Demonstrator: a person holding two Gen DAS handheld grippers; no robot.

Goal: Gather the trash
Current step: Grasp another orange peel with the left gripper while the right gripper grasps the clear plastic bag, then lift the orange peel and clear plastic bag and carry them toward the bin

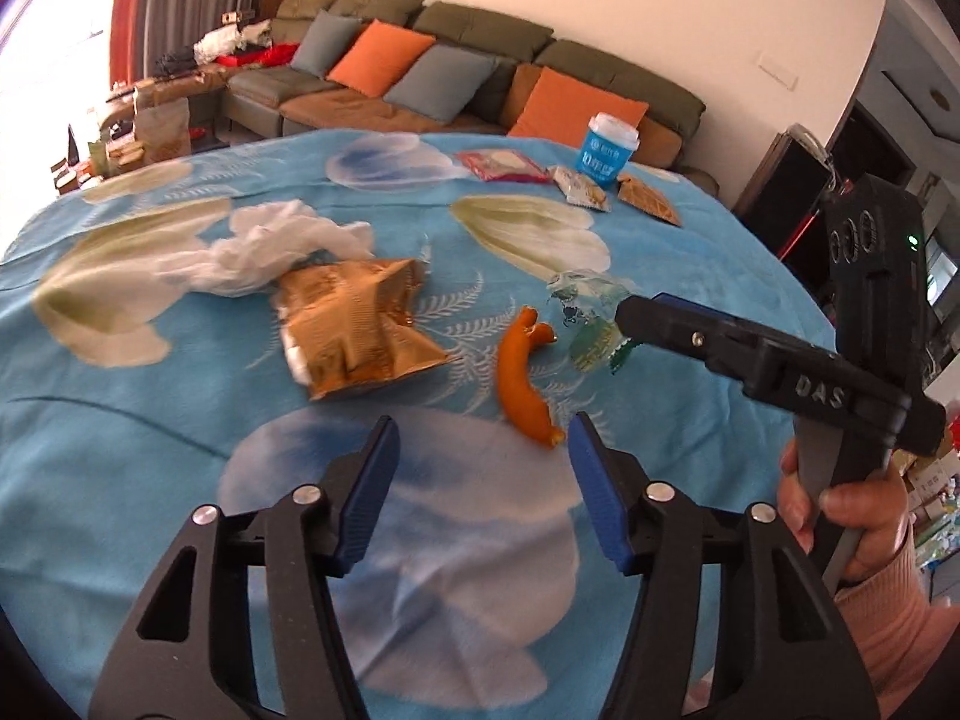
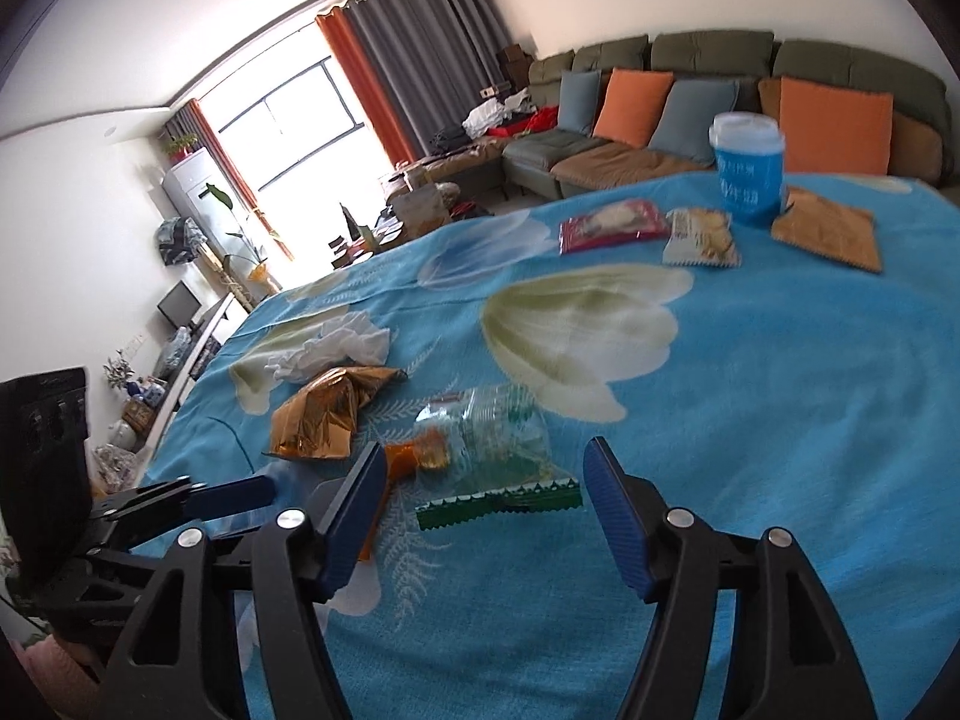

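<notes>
I hold one gripper in each hand above a table covered by a blue floral cloth [image 1: 150,420].

Trash, left to right in the left wrist view:
- Tissue [image 1: 270,249]: crumpled, white, at the left, touching the far edge of the gold bag.
- Gold bag [image 1: 360,324]: crumpled foil, just right of the tissue.
- Peel [image 1: 519,384]: orange, curved, lying between the gold bag and the clear wrapper.
- Clear wrapper [image 1: 585,318]: green-edged, just right of the peel, beneath the tip of my right gripper.

Far side of the table: a red packet [image 1: 501,165], a white packet [image 1: 582,189], a brown packet [image 1: 648,201] and a blue cup [image 1: 609,147] standing upright behind them. A sofa [image 1: 480,30] with cushions stands beyond the table.

Left gripper [image 1: 483,483]: jaws apart, nothing between them. It hangs over bare cloth on my side of the peel; the peel's near end lies just beyond the right fingertip.

Right gripper [image 2: 483,507]: jaws apart, gripping nothing. In the right wrist view the clear wrapper's green strip lies on the cloth between the two fingers, and neither pad presses on it. My right hand [image 1: 852,516] grips the handle.
</notes>
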